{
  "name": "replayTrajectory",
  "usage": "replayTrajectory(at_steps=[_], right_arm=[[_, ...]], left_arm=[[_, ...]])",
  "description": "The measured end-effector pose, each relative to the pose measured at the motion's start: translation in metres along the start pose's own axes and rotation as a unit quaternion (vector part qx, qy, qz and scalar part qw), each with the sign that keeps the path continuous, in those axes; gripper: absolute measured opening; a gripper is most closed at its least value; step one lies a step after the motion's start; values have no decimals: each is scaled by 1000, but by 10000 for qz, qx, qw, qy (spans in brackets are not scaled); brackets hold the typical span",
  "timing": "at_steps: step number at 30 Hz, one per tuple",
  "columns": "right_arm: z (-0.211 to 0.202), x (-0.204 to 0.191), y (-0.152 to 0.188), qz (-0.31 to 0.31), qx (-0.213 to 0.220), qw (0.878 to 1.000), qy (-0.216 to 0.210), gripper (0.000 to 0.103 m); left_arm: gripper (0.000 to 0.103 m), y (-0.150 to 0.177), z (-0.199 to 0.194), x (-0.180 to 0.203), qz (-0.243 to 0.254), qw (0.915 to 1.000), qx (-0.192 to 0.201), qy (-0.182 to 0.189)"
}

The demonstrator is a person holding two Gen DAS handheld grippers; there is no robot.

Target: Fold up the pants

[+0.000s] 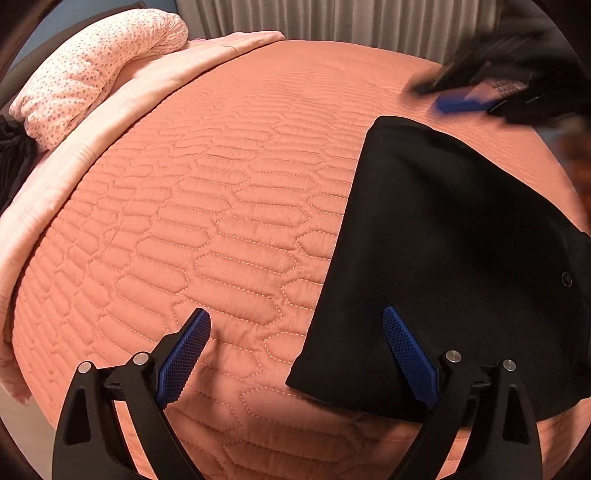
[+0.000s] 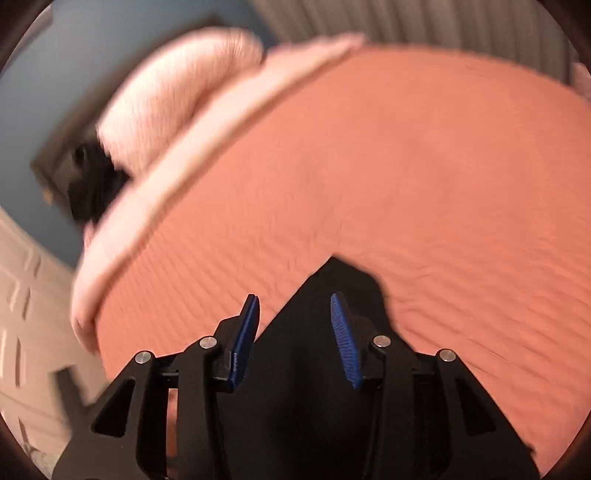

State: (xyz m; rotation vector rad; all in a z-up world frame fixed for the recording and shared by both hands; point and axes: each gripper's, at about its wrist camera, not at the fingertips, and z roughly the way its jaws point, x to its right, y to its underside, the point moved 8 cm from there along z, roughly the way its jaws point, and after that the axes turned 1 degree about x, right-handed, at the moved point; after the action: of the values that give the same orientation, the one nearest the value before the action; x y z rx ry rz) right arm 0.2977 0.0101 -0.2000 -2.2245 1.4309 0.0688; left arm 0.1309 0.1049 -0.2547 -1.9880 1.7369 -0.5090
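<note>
The black pants (image 1: 443,266) lie folded flat on the orange quilted bedspread (image 1: 221,206), at the right of the left wrist view. My left gripper (image 1: 295,317) is open and empty, just above the bed, its right finger over the near left corner of the pants. My right gripper (image 2: 293,306) is open and empty above a corner of the pants (image 2: 332,280); that view is blurred by motion. The right gripper also shows blurred in the left wrist view (image 1: 491,92), past the far end of the pants.
A pink dotted pillow (image 1: 99,70) and a folded pale pink blanket (image 1: 122,122) lie along the bed's left edge. A dark garment (image 1: 14,155) sits by the pillow. Grey curtains (image 1: 332,18) hang behind the bed.
</note>
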Motion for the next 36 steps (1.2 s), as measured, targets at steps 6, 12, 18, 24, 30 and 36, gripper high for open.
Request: replayTrajectory(at_steps=[6, 12, 18, 24, 30, 36], right_arm=[[-131, 49, 12, 419, 1465, 9847, 848, 32], [-225, 107, 198, 1361, 1682, 9594, 1809, 96], [-152, 114, 275, 2508, 1393, 9535, 920, 87], [-126, 103, 264, 2639, 1916, 9443, 442, 71], [-104, 98, 246, 2886, 1789, 9399, -362, 39], [-128, 82, 224, 2547, 1934, 9475, -44, 18]], left_arm=[[92, -8, -1, -1, 103, 9995, -34, 300], [92, -46, -15, 10, 310, 9907, 164, 1318], [92, -27, 34, 42, 296, 9608, -1003, 2566], [90, -20, 27, 66, 647, 9586, -737, 2674], [71, -23, 32, 70, 453, 9641, -730, 2512], [15, -37, 14, 60, 150, 9598, -542, 2750]])
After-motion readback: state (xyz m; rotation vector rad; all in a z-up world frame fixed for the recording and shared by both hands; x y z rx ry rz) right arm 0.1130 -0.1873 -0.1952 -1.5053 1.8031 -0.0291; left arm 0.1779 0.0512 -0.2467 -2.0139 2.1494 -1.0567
